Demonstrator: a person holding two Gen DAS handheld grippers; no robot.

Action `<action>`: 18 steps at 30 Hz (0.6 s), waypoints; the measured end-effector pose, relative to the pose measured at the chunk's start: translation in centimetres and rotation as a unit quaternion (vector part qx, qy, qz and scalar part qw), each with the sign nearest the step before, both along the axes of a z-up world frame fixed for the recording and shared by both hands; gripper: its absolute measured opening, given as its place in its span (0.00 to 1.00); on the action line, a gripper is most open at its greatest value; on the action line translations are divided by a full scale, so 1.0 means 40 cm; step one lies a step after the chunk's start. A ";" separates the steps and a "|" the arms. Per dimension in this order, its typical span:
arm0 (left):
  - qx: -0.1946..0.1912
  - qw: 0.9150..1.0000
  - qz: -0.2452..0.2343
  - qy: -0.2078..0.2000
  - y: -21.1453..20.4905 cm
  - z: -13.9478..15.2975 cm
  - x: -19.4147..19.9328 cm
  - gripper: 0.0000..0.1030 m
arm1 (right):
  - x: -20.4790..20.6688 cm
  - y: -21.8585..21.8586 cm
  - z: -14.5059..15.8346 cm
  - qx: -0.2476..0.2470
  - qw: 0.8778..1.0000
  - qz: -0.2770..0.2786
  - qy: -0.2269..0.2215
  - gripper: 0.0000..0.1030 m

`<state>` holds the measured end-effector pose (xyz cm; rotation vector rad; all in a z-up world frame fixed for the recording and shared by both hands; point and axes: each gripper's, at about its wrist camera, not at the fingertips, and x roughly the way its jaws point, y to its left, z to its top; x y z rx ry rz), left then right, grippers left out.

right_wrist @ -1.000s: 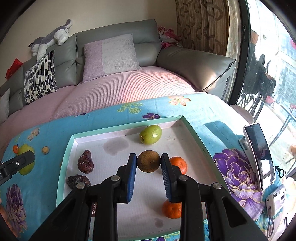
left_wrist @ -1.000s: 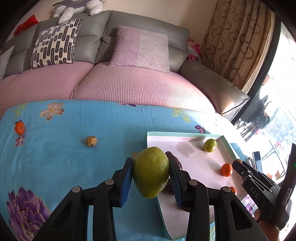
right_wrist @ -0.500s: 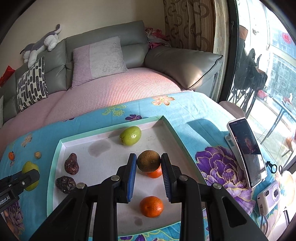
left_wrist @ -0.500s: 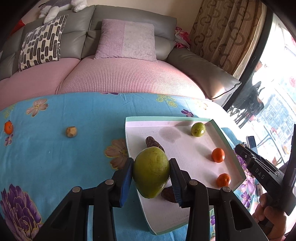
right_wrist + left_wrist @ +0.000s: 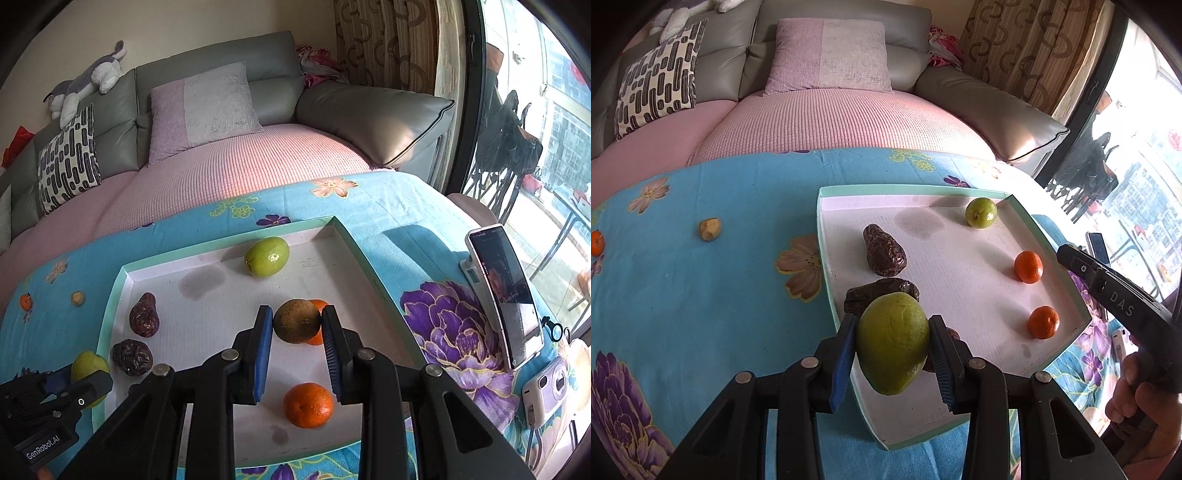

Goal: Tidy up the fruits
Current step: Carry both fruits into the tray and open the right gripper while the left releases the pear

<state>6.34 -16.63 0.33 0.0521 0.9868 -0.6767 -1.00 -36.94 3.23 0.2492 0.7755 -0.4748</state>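
Observation:
My left gripper [image 5: 893, 349] is shut on a large green mango [image 5: 892, 341], held over the near left corner of the white tray [image 5: 846, 199]. My right gripper [image 5: 297, 326] is shut on a round brown fruit [image 5: 295, 320] above the tray's [image 5: 354, 243] right half. In the tray lie a small green fruit [image 5: 981, 212], two oranges [image 5: 1028, 266] [image 5: 1043, 322] and dark wrinkled dates [image 5: 884, 250] [image 5: 882, 291]. The right wrist view shows the same green fruit [image 5: 266, 256], an orange [image 5: 308, 404] below the fingers, another orange [image 5: 317, 334] behind the brown fruit, and the dates [image 5: 144, 319].
On the blue flowered cloth left of the tray lie a small tan fruit [image 5: 710, 229] and a small orange [image 5: 596, 243]. A phone on a stand [image 5: 504, 295] and a small camera [image 5: 546, 391] sit to the tray's right. A sofa with cushions stands behind.
Both grippers have risen and moved right over the tray with their fruits still held. The mango now hangs over the tray's near left corner; the brown fruit sits nearer the tray's right side.

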 end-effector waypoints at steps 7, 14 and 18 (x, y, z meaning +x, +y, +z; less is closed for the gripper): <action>0.014 1.000 -0.004 0.007 -0.007 -0.023 -0.001 0.40 | 0.027 0.013 -0.045 0.012 0.999 0.014 0.030 0.28; 0.020 1.000 -0.008 0.014 -0.009 -0.035 -0.003 0.40 | 0.042 0.034 -0.064 0.014 0.998 0.031 0.046 0.28; 0.022 1.000 -0.011 0.017 -0.012 -0.038 -0.005 0.40 | 0.048 0.039 -0.077 0.014 0.998 0.037 0.059 0.28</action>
